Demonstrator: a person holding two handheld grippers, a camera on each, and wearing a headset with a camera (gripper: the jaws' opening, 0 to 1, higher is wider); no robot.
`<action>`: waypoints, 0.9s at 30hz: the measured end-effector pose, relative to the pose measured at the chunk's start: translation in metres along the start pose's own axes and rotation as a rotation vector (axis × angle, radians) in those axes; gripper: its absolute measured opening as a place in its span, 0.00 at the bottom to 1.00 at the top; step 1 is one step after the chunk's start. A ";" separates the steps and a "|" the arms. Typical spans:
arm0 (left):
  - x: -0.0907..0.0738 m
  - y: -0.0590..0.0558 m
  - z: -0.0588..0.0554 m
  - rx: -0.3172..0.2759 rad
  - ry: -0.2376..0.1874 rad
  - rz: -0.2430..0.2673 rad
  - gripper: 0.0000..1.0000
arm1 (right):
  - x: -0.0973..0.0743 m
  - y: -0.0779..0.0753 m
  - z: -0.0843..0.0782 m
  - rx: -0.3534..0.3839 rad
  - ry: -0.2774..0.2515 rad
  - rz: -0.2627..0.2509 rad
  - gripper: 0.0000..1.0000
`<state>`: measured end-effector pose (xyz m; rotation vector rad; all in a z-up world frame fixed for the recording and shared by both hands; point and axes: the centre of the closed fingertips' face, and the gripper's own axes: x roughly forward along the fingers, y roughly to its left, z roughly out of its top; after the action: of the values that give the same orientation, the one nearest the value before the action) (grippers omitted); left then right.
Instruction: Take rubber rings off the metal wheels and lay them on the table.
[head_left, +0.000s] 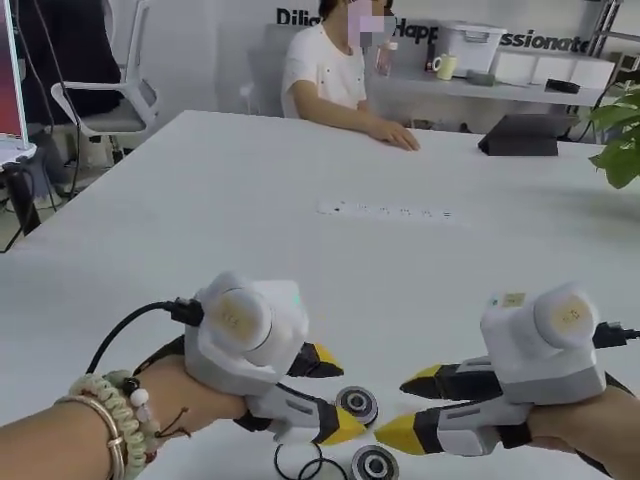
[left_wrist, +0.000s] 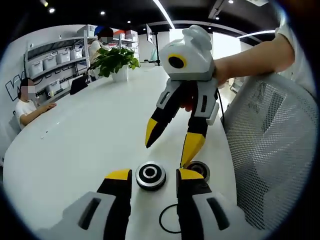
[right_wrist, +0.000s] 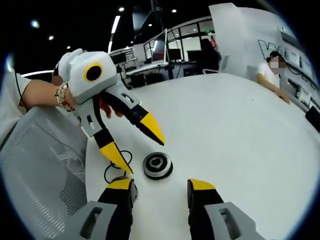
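A silver wheel (left_wrist: 150, 176) with dark concentric bands lies flat on the white table (head_left: 300, 200), a darker second wheel (left_wrist: 198, 169) just beside it. A thin black ring (left_wrist: 160, 219) lies loose nearby. The left gripper (head_left: 338, 395) and right gripper (head_left: 397, 410) flank them, jaws spread, empty.

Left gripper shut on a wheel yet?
No, the left gripper's jaws stand apart and the wheel lies on the table, touching neither.

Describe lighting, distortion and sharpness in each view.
Head view: soft, even light, shadows faint on the white table, slightly soft throughout. Left gripper view: strong fisheye curving, bright ceiling strip lights, the nearest metal wheel crisp. Right gripper view: same curving, table edge bowed, ceiling spots bright.
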<state>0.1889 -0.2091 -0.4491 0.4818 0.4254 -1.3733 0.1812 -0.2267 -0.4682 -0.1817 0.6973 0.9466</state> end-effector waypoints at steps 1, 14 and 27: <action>0.001 0.000 0.003 0.002 -0.009 0.005 0.27 | 0.001 0.001 -0.001 -0.002 0.004 0.001 0.40; 0.011 0.004 -0.009 0.007 0.036 0.034 0.19 | 0.013 0.002 0.002 0.018 -0.005 -0.020 0.29; 0.009 0.009 -0.009 -0.051 -0.001 0.033 0.09 | 0.015 0.000 -0.001 0.035 0.002 -0.028 0.23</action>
<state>0.1990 -0.2109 -0.4609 0.4447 0.4493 -1.3279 0.1869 -0.2170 -0.4783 -0.1609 0.7118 0.9073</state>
